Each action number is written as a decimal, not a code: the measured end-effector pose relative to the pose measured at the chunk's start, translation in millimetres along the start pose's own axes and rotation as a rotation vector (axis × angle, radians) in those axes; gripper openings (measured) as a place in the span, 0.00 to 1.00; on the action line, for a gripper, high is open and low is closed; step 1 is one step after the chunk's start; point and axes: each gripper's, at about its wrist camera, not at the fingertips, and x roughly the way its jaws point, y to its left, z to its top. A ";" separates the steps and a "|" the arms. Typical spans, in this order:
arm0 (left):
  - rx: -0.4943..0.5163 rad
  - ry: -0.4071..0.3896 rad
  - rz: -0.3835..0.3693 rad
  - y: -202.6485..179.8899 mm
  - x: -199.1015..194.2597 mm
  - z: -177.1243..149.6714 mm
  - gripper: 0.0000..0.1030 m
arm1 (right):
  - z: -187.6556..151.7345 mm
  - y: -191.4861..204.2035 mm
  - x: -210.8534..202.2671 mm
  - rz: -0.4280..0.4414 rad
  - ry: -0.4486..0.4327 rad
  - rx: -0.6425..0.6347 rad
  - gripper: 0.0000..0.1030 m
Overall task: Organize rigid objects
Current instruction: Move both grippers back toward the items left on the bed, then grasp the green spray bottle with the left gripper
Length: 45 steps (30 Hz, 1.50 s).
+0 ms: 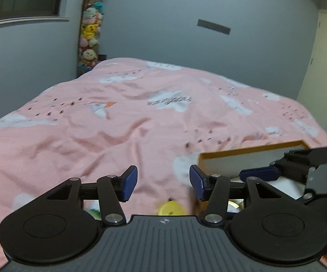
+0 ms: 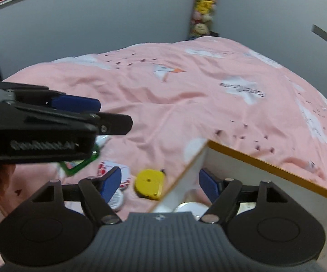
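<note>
Below spread, empty right gripper (image 2: 160, 184): yellow tape measure (image 2: 149, 184) on bedspread (image 2: 186, 104), beside box (image 2: 276, 170).

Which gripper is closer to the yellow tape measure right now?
Hard to call. The yellow tape measure lies just ahead of the right gripper, between its open fingers, and just below the open left gripper.

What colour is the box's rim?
Orange-yellow rim on a white box, clearest in the right wrist view.

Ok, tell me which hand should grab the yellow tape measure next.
Left, probably. The tape measure lies almost straight under the open, empty left tool. The right tool, also open, straddles the box wall, with the tape left of centre.
</note>
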 end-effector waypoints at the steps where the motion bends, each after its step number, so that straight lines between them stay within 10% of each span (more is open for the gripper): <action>1: -0.001 0.019 0.001 3.3 1.4 -1.8 0.58 | 1.2 3.4 2.4 0.016 0.009 -0.010 0.72; 23: 0.035 0.404 -0.018 72.5 19.9 -27.8 0.64 | 5.1 39.4 64.8 0.192 0.234 -0.228 0.73; 45: 0.263 0.516 0.135 65.6 93.1 -43.0 0.66 | 13.7 39.1 133.2 0.267 0.354 -0.194 0.47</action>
